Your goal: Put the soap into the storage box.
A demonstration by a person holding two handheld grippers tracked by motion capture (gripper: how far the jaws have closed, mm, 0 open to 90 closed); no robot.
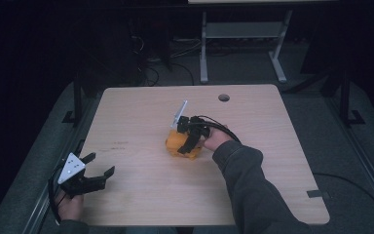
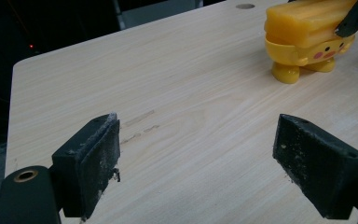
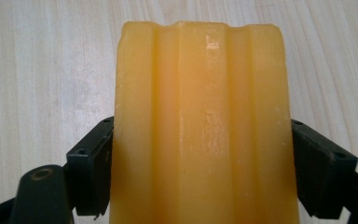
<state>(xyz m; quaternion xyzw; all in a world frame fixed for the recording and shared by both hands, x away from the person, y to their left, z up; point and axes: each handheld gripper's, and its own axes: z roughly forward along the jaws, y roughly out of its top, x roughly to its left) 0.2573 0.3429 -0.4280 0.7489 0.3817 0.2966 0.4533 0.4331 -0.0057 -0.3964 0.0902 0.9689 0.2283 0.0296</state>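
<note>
high view overhead of the table [image 1: 141, 195]; claw views low, sharing the yellow toy [image 2: 303, 37].

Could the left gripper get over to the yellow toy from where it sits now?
Probably yes. The left gripper is open near the table's front left corner, with bare wood between it and the yellow toy. But the right gripper is already clamped on the toy's sides.

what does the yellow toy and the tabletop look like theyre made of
Yellow toy: looks like moulded plastic or soft vinyl, smooth and slightly glossy, with highlights along its ridges and a faintly translucent orange glow; which of the two I cannot tell.
Tabletop: pale wood or wood-look laminate with a matte finish, shown by fine parallel grain lines and a few scuff marks.
</note>
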